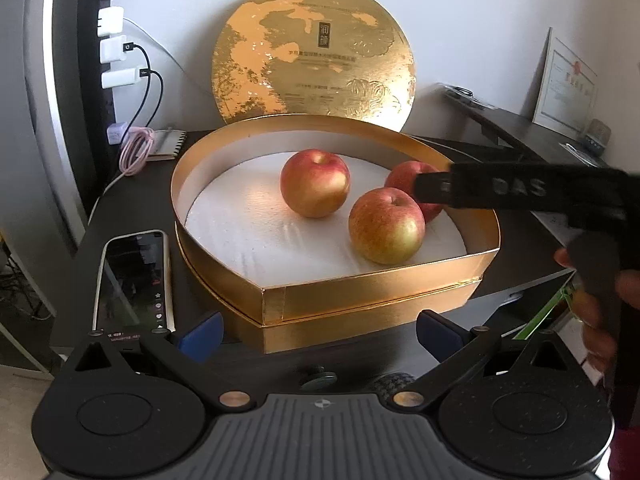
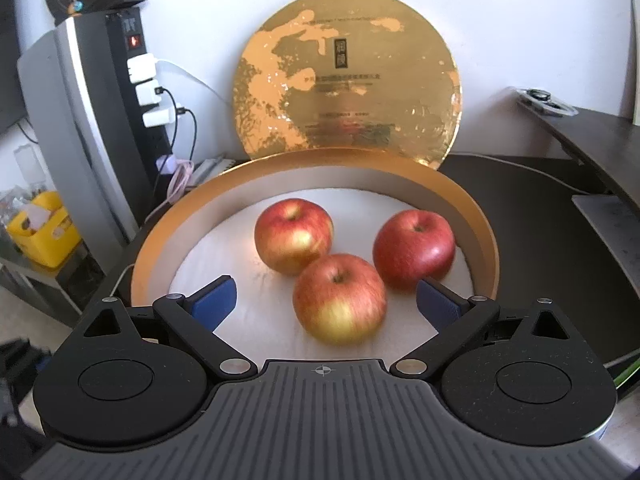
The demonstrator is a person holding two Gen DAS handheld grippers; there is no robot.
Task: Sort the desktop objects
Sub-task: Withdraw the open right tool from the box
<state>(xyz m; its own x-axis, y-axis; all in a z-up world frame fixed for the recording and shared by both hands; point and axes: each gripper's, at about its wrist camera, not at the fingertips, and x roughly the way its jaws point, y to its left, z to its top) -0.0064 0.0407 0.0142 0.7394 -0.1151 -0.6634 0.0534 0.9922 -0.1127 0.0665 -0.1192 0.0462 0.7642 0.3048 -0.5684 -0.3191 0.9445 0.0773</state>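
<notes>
An open gold box [image 1: 360, 292] with a white liner holds three red-yellow apples. In the left wrist view they are the back apple [image 1: 314, 184], the front apple [image 1: 386, 226] and a redder apple [image 1: 404, 174] half hidden behind the right gripper [image 1: 432, 188]. That gripper reaches in over the box's right rim. In the right wrist view the right gripper [image 2: 326, 300] is open, its blue pads [image 2: 214, 300] flanking the front apple [image 2: 340, 312] with gaps on both sides. The left gripper [image 1: 320, 330] is open with nothing in it, just short of the box's near corner.
The round gold lid [image 1: 314, 56] leans on the wall behind the box. A phone [image 1: 134, 280] lies left of the box. A pink cable [image 1: 136, 150], a notebook [image 1: 168, 144] and a power strip with chargers [image 1: 110, 48] stand at back left. A hand [image 1: 600, 312] holds the right gripper.
</notes>
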